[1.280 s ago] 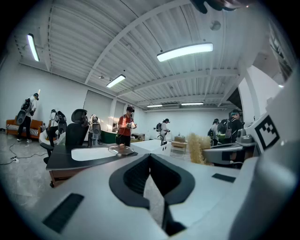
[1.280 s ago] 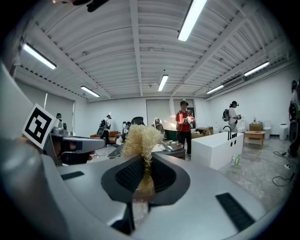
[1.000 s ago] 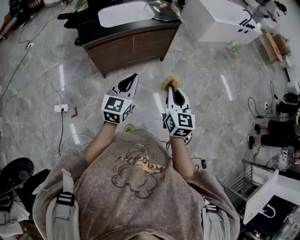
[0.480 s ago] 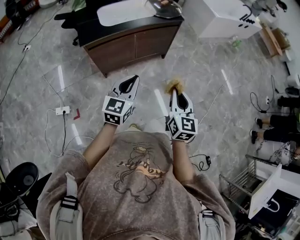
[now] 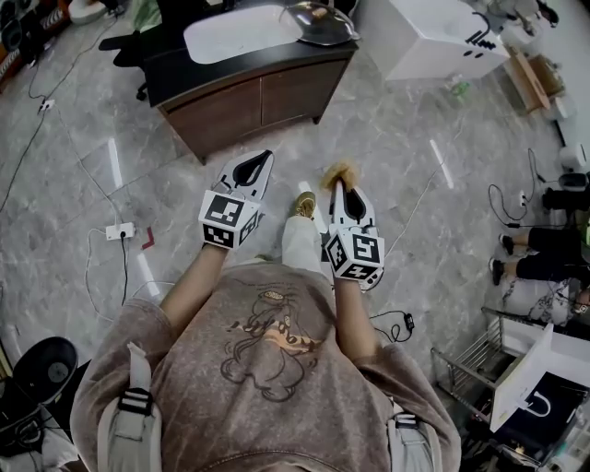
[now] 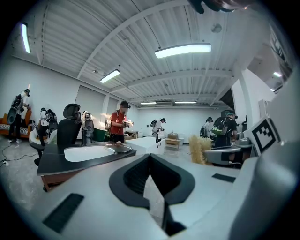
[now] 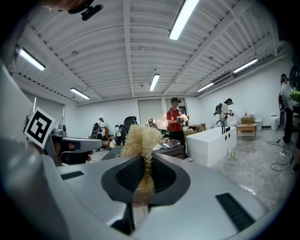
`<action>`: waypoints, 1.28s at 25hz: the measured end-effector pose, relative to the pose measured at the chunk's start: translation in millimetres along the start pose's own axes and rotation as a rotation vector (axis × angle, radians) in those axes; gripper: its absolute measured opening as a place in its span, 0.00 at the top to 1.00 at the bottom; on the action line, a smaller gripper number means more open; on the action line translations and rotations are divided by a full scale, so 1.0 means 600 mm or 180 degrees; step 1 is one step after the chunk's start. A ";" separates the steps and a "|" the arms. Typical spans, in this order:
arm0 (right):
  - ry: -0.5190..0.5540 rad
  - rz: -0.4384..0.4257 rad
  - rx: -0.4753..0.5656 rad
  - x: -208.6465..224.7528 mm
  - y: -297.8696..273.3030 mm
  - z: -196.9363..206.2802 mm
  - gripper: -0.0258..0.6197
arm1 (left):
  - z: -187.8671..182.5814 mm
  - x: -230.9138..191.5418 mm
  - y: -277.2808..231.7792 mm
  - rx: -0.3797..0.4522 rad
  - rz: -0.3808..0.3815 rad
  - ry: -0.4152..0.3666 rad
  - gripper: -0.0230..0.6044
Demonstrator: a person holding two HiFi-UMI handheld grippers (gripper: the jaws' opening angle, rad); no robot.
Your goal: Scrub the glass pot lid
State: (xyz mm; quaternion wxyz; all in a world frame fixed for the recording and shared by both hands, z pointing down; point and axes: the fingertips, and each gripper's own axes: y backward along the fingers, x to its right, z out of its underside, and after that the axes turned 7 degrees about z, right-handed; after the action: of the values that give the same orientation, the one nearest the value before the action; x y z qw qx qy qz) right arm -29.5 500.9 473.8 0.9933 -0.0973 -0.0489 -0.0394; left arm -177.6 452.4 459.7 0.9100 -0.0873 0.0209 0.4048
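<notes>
Yellow scrubber (image 5: 338, 171) is clamped in my right fingers (image 5: 339, 187); left fingers (image 5: 261, 161) together, empty. Lid (image 5: 321, 23) far ahead, no scrubbing yet.

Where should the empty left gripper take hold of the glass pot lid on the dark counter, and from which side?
The glass pot lid lies dome up on the counter, rim flat against the top, so probably grip its raised centre from above. The left gripper, now shut, must open first.
</notes>
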 end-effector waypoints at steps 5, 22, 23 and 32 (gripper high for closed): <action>-0.0014 -0.0031 0.0018 0.016 -0.046 -0.009 0.90 | -0.004 -0.019 -0.044 -0.0020 0.0010 0.0009 0.94; -0.0054 -0.0193 -0.0081 0.092 -0.289 -0.061 0.90 | -0.052 -0.141 -0.257 -0.0065 -0.0012 0.0127 0.94; -0.0054 -0.0202 -0.0090 0.099 -0.304 -0.065 0.90 | -0.054 -0.148 -0.269 -0.0073 -0.0028 0.0130 0.94; -0.0014 -0.0381 -0.0129 0.163 -0.425 -0.102 0.90 | -0.082 -0.212 -0.394 -0.0079 -0.0218 0.0178 0.94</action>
State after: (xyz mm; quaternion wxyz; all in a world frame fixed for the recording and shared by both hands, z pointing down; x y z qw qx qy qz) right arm 50.6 233.1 472.6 0.9869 -0.1143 -0.0561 -0.0995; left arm -86.2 195.3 458.5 0.9212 -0.1105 0.0384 0.3711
